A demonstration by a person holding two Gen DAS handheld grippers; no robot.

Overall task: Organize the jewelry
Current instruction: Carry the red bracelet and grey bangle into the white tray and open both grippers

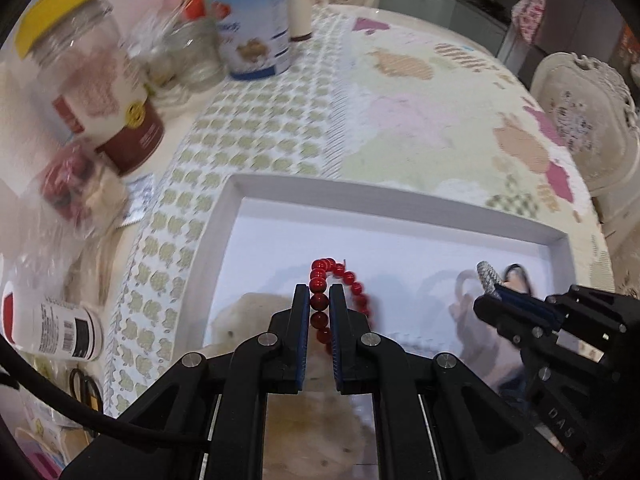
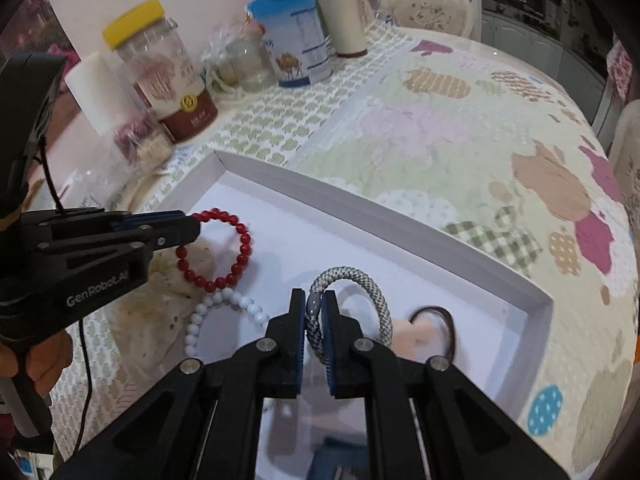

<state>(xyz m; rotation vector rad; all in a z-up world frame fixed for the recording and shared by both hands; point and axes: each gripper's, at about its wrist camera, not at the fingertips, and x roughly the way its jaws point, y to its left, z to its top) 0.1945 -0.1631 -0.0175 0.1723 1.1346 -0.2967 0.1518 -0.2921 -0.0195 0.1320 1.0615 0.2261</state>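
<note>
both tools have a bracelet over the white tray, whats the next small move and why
Probably ease both down and let go. The left tool is shut on the red bead bracelet and the right tool on the grey braided bracelet, both hanging over the white tray, beside the white bead bracelet lying there.

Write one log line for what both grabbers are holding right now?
left gripper: shut on red bead bracelet | right gripper: shut on grey braided bracelet | both over white tray | white bead bracelet: in tray
</note>
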